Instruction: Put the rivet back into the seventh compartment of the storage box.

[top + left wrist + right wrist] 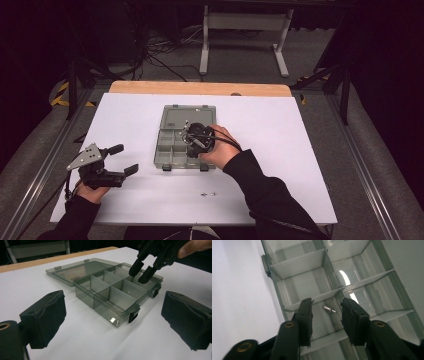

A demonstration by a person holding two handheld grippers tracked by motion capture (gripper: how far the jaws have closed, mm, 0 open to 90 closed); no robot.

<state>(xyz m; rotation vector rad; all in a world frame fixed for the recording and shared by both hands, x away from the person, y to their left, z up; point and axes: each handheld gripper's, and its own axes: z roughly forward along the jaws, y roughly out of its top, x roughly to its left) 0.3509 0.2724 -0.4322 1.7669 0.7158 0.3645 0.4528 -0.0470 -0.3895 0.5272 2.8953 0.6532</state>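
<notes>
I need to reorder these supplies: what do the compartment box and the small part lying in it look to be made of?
The compartment box looks like smoky, glossy see-through plastic: the table shows through its walls and light glints on them. The small part, between the right tool's open jaws, looks like bright polished metal, probably steel: silvery with sharp highlights.

Right tool (pixel 142 271) over open compartment box (pixel 110 293)

Glossy translucent grey plastic organizer box (pixel 117 293), shiny metal screw (pixel 329 308), matt white tabletop (pixel 280 165).
</notes>
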